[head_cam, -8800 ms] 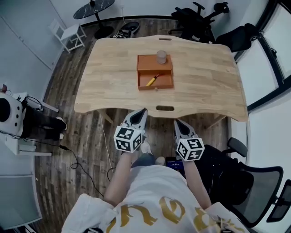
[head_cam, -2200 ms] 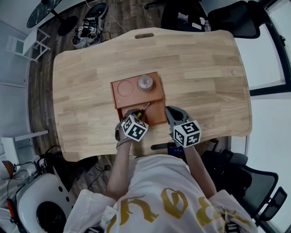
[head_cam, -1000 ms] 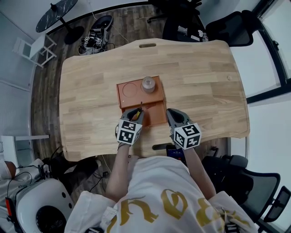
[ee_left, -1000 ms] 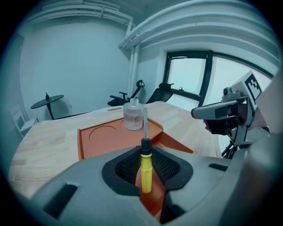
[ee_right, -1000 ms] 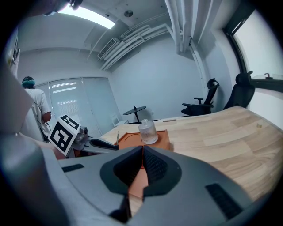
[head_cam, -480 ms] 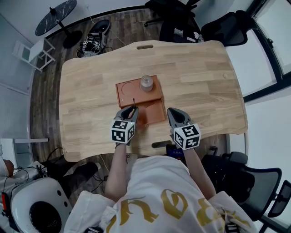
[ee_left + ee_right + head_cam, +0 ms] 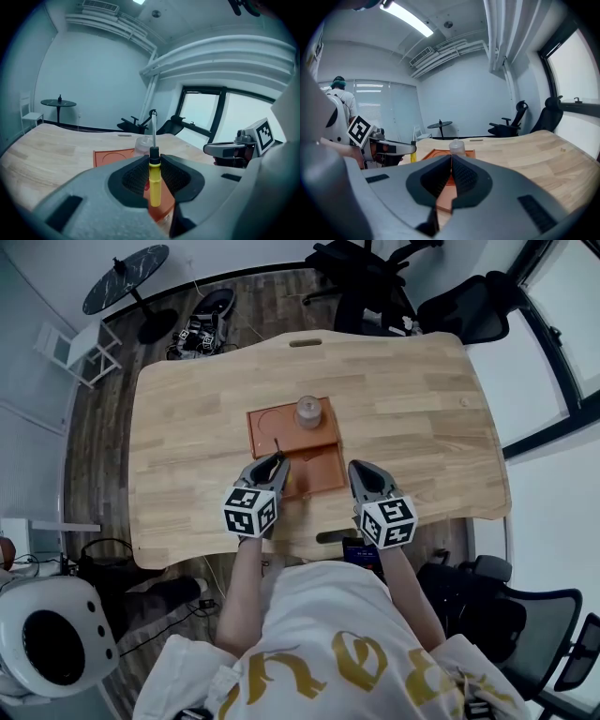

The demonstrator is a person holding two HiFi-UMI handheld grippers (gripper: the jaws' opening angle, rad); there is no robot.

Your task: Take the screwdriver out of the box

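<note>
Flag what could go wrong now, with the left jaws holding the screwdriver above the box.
The left gripper pinches the screwdriver only by its upper handle, shaft upright; it may pivot or slip.
It hangs over the near corner of the box; a low sideways move could catch the wall.
The jar stands just beyond the shaft; swinging forward could knock it.

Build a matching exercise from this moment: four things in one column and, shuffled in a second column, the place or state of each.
Things
1. screwdriver
2. right gripper
3. clear jar
4. orange box

Place or state
A. stands on the far half of the orange box
B. rests on the wooden table
C. jaws together, nothing between them
D. clamped by its yellow handle in the jaws of the left gripper

Pairs: 1-D, 2-C, 3-A, 4-B
</note>
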